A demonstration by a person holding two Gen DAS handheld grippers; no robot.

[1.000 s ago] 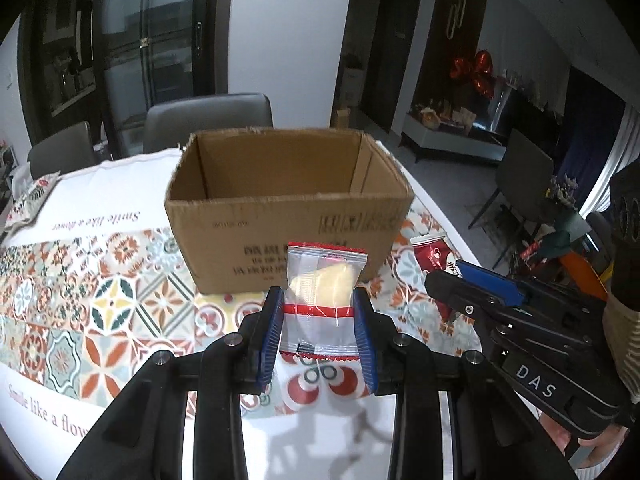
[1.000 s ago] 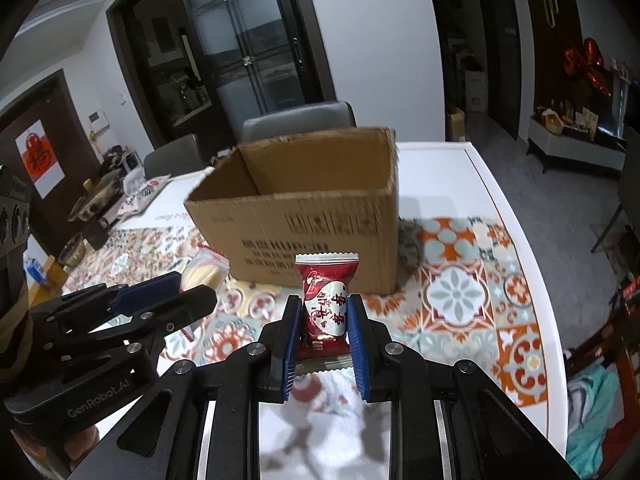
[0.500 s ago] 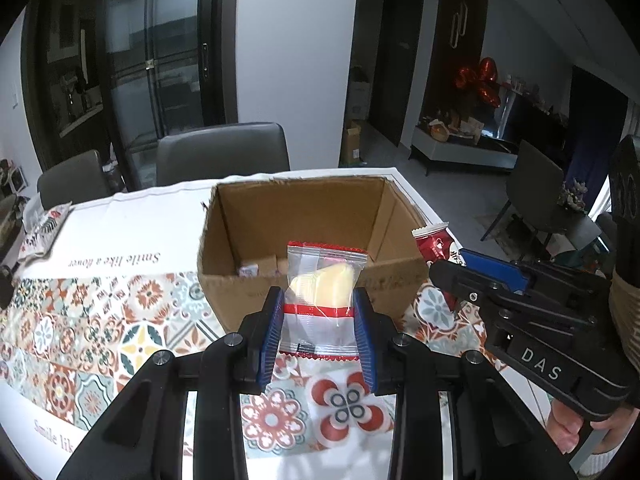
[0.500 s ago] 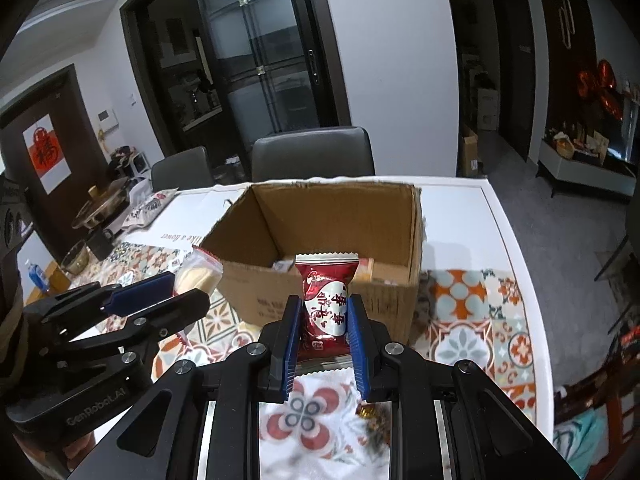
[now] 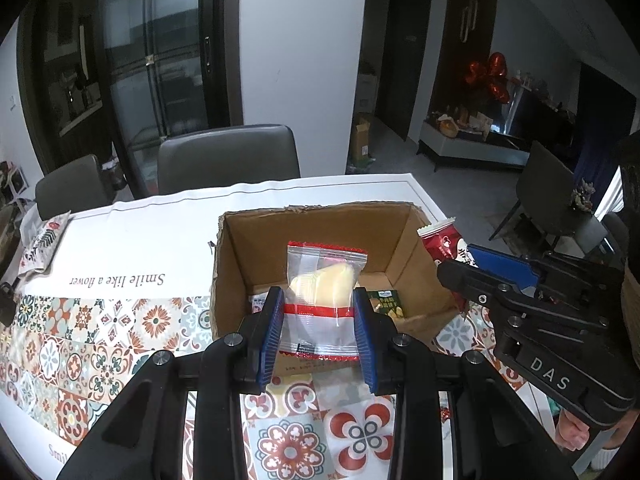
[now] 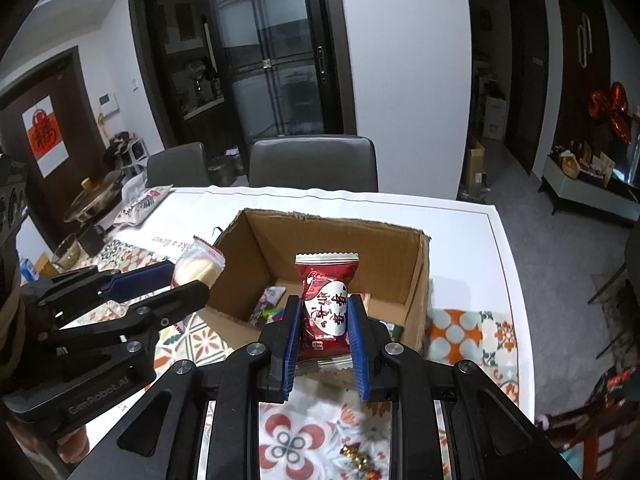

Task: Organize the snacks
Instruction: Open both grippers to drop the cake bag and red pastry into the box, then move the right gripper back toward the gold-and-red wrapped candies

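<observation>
Item 1 — my left gripper (image 5: pixel 319 330): jaws closed on a clear, red-trimmed packet with a pale yellow pastry (image 5: pixel 322 288), held upright by its lower half, raised over the near wall of the cardboard box (image 5: pixel 404 248).

Item 2 — my right gripper (image 6: pixel 325 334): jaws closed on a dark red snack packet with white Chinese lettering (image 6: pixel 326 300), also upright, raised over the box's near wall toward its right side.

Item 3, the cardboard box: open-topped, standing on the patterned tablecloth (image 5: pixel 80 352) toward the table's far right part, just in front of a grey dining chair (image 5: pixel 228 156). Inside, several small packets already lie on the floor of the box, among them a green one (image 5: pixel 386 302) near the near right corner and a mixed-colour wrapper (image 6: pixel 268 304) near the near left. I cannot count them exactly; my own fingers hide part of the floor.

Item 4, loose goods outside the box: 1 small gold-and-red wrapped sweet (image 6: pixel 358 454) on the cloth near the table's near edge, and a printed pouch (image 6: pixel 140 204) at the far left edge.

Status, as I judge it: sorting is partly done — some snacks are boxed, 2 are in hand above the opening and not yet released. Left to do: drop both packets in, then collect the stray sweet, and possibly the pouch if it counts as a snack.
</observation>
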